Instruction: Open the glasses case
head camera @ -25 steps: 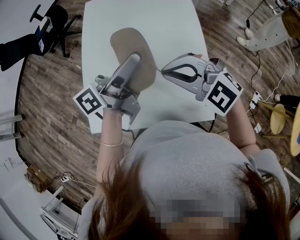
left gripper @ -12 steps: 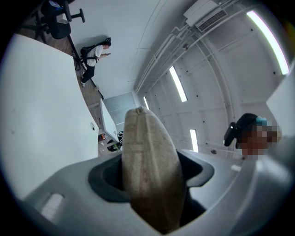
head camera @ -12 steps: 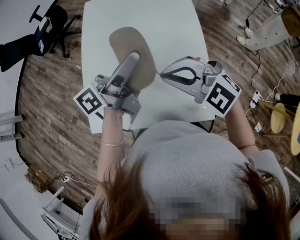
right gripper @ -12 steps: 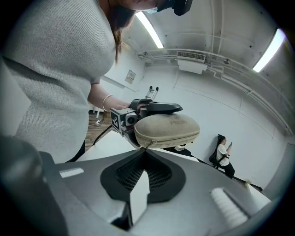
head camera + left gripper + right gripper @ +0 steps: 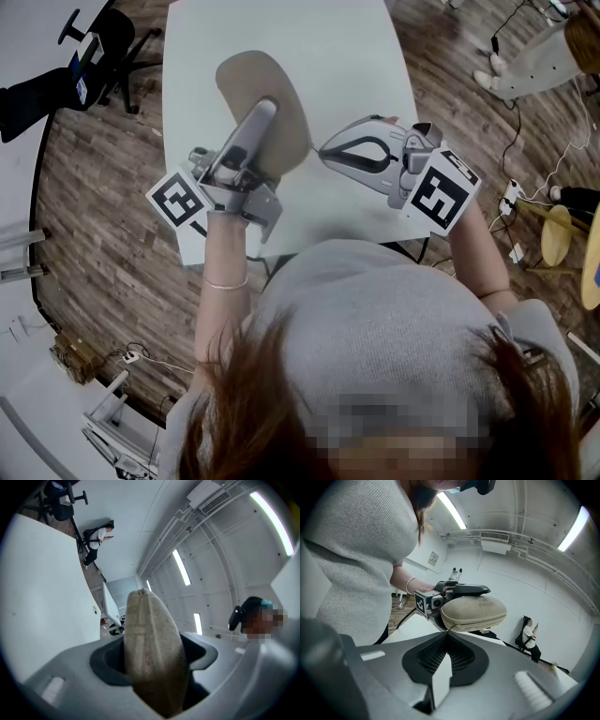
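While left claw [image 5: 262, 120] clamps one glasses case [image 5: 246, 89], right claw [image 5: 323, 150] closed at zip pull [image 5: 451, 626].

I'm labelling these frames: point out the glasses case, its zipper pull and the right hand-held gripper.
glasses case [image 5: 249, 81]: head view, bare tan shell.
zipper pull [image 5: 453, 626]: right gripper view, tab under the seam.
right hand-held gripper [image 5: 447, 633]: right gripper view, closed jaw tips.

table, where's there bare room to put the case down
Bare: the far end of the table, beyond the case, and the right side past the right gripper. Crowded: the near edge, where the left gripper holds the case.
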Demonstrator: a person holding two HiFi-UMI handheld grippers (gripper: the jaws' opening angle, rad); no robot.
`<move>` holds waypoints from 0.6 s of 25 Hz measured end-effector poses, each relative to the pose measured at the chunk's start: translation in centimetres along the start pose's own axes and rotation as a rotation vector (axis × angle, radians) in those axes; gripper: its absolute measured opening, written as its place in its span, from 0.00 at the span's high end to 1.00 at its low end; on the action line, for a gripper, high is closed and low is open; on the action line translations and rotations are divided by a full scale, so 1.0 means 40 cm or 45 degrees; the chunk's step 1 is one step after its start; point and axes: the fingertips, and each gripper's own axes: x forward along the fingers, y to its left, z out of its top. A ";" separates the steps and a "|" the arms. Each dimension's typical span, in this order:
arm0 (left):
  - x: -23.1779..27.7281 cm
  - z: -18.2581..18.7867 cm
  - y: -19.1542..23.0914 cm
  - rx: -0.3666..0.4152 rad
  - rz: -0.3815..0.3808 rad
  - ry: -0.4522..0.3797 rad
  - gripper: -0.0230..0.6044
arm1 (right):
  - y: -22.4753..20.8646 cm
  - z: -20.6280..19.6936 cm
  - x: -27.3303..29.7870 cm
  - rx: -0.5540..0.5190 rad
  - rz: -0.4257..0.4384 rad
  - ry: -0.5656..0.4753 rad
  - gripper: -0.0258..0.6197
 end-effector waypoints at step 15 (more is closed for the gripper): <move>0.001 0.007 0.006 -0.002 0.016 -0.036 0.47 | 0.017 0.005 0.008 0.003 0.024 -0.018 0.96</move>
